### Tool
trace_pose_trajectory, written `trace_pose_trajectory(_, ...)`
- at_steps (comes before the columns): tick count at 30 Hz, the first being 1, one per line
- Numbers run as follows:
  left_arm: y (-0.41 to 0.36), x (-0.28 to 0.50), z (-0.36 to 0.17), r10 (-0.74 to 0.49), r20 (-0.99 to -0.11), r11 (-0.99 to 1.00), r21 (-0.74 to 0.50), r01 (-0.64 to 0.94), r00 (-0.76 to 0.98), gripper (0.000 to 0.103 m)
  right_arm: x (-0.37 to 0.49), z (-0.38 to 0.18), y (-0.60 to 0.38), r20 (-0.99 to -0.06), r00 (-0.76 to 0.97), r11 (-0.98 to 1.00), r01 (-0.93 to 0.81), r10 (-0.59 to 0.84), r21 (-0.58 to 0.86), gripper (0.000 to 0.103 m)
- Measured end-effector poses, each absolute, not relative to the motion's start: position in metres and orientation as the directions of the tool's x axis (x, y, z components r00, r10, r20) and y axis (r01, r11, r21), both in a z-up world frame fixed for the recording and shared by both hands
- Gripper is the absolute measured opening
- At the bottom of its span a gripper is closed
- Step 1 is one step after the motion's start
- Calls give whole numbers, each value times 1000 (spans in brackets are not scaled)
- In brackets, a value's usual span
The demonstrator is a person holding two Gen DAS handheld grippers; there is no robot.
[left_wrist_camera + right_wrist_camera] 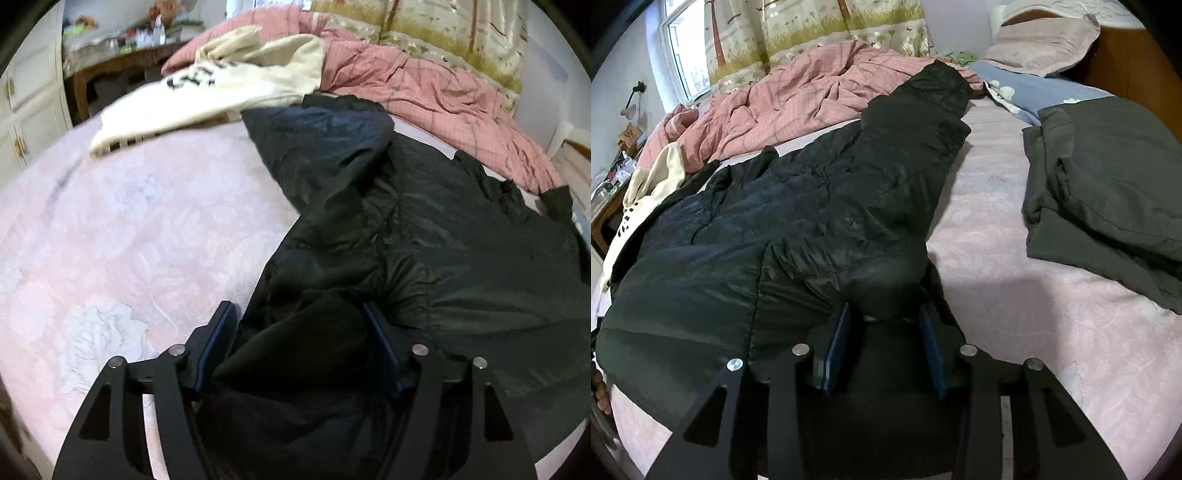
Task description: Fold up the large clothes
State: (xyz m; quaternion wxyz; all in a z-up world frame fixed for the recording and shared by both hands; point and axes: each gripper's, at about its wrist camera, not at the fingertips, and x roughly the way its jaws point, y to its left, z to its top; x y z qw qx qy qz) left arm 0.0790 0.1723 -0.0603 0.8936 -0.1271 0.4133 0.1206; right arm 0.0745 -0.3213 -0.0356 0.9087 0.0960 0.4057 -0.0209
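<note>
A large black puffer jacket (424, 229) lies spread across the pink bedspread (129, 240); it also shows in the right wrist view (798, 221), one sleeve reaching toward the far pillows. My left gripper (301, 314) has its jaws wide apart with the jacket's near hem bunched between them. My right gripper (884, 314) has its jaws around a thick fold of the jacket's near edge, pressing on it.
A cream sweatshirt (229, 85) with black lettering lies at the far left. A folded dark grey garment (1108, 192) lies on the right. A crumpled pink quilt (798, 99) runs along the far side. A pillow (1041, 44) and blue sheet sit by the headboard.
</note>
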Motion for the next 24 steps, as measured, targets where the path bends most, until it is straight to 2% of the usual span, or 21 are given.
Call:
trace_pose_trajectory(9, 167, 75, -55, 140, -748, 943, -99, -318, 648, 67, 74, -35, -321, -741, 671, 981, 121, 31, 151, 43)
trace_pose_trajectory(10, 166, 69, -47, 156, -712, 943, -98, -317, 684, 61, 72, -34, -321, -737, 675, 981, 123, 27, 148, 43)
trace_pose_trajectory(11, 165, 60, -37, 173, -666, 946, -93, -311, 726, 60, 69, -31, -321, -724, 689, 981, 127, 19, 146, 43)
trace_pose_trajectory(14, 156, 19, 4, 236, -429, 959, -43, -281, 872, 60, 54, -17, -317, -661, 749, 985, 81, 40, 152, 43)
trace_pose_trajectory(16, 149, -2, 17, 216, -334, 969, -40, -243, 918, 60, 39, -4, -313, -596, 803, 988, 69, 26, 135, 43)
trace_pose_trajectory(20, 119, -15, 19, 30, -352, 992, -103, -71, 935, 60, 11, 21, -297, -497, 866, 993, 9, 51, 118, 44)
trace_pose_trajectory(24, 68, -4, 10, -153, -427, 980, -179, 83, 891, 66, -5, 32, -260, -475, 866, 985, -103, 157, 136, 52)
